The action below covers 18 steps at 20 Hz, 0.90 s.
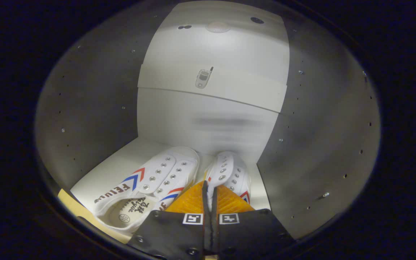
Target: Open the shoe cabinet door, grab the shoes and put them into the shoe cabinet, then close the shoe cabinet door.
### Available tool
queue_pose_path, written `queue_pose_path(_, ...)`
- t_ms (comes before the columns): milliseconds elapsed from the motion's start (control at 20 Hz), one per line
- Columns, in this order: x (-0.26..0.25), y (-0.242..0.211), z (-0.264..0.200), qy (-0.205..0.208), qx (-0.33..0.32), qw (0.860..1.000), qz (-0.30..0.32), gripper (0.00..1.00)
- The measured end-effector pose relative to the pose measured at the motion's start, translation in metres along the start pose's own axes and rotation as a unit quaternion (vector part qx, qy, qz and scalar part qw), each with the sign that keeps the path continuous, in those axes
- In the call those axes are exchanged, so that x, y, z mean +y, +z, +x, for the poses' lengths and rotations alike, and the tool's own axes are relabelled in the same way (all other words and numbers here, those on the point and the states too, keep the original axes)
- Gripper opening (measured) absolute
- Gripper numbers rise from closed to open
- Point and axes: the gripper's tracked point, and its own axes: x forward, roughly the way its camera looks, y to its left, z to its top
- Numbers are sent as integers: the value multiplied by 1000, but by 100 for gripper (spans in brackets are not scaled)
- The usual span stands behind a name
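Hand-held gripper [209, 191] is sitting clenched, pinching the right shoe [229, 171] inside the shoe cabinet [92, 108]. Both shoes are looking light, soft canvas; the collar rim suits grasping.

Shoes inside the cabinet

Two white shoes, left [146, 187] and right [229, 173], lie side by side on the cabinet [96, 104] floor. The gripper [209, 193] has its fingers nearly together, pinching the right shoe's near edge. A shelf [211, 86] spans above.

The setting is the inside of a pale household shoe cabinet [96, 108]: side walls dotted with shelf-pin holes, a light shelf board [211, 86] across the back, and white lace-up canvas sneakers [157, 180] on its floor.

The gripper's [211, 191] fingers are nearly together.
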Motion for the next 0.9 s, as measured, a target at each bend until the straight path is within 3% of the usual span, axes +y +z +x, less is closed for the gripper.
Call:
queue_pose_path(400,2,-6,2,7,17,999,35,4)
queue_pose_path(600,-5,-7,-1,-10,15,999,45,10)
queue_pose_path(900,-19,5,-21,-36,-14,998,56,43)
